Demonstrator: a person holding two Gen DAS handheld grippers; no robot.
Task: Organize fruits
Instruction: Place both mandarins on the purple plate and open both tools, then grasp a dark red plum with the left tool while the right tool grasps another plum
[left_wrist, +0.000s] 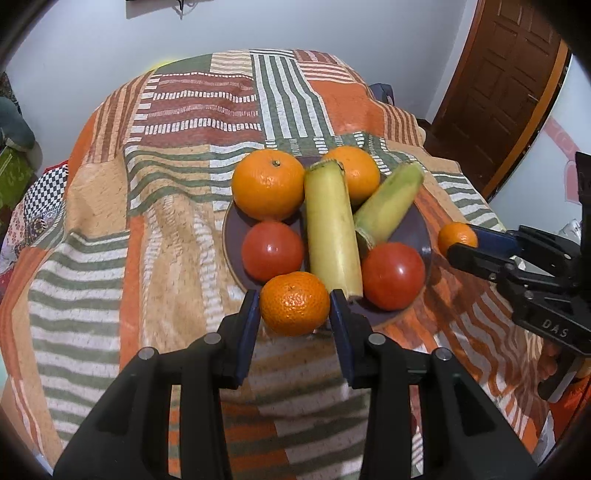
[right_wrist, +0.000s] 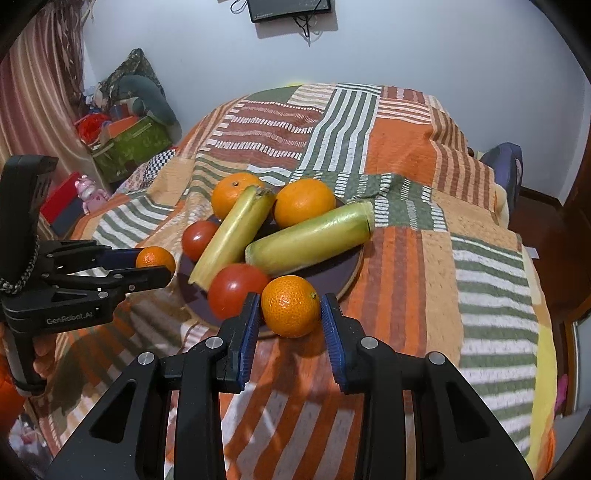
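A dark plate on the patterned cloth holds two oranges, two tomatoes and two corn cobs. My left gripper is shut on a small mandarin at the plate's near edge; it also shows in the right wrist view with its mandarin. My right gripper is shut on another mandarin at the plate's right edge; it shows in the left wrist view with its mandarin.
The striped cloth covers a round table that drops off on all sides. A wooden door stands at the right. Boxes and toys are piled at the left by a curtain.
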